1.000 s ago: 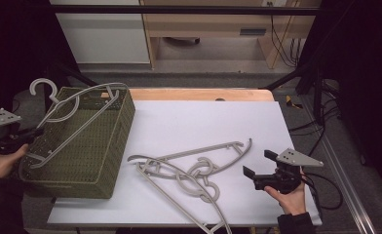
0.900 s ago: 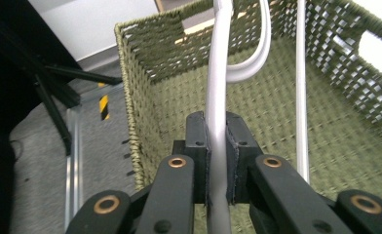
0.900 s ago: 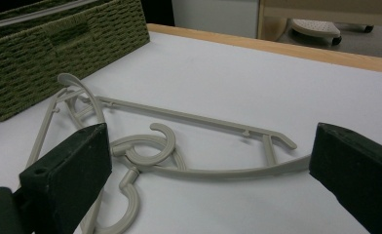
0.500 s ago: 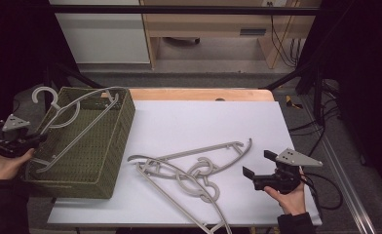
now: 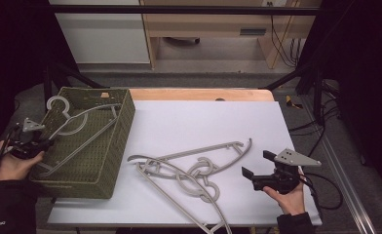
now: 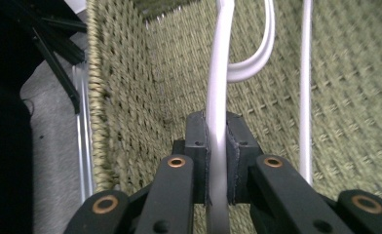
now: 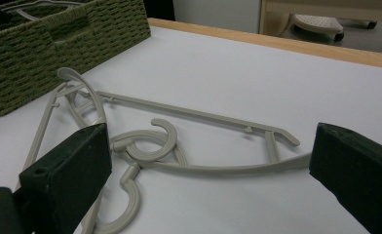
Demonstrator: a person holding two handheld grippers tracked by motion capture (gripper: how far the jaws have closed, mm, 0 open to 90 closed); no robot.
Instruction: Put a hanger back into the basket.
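One pale grey plastic hanger [image 5: 77,127] sits in the woven green basket [image 5: 112,146] — two hangers [image 5: 189,170] lie on the white worktop [image 5: 203,122].
Left gripper [image 5: 27,140] has its fingers [image 6: 198,141] clenched on the basket hanger's bar; right gripper [image 5: 260,171] hovers released beside the tangled pair — probably next to go in.

Beyond the white-topped table [image 5: 203,117] stands a pale wooden desk [image 5: 213,24], a white cabinet [image 5: 101,34] beside it. Grey floor [image 5: 203,78] lies between; cables [image 5: 276,39] hang near the desk.
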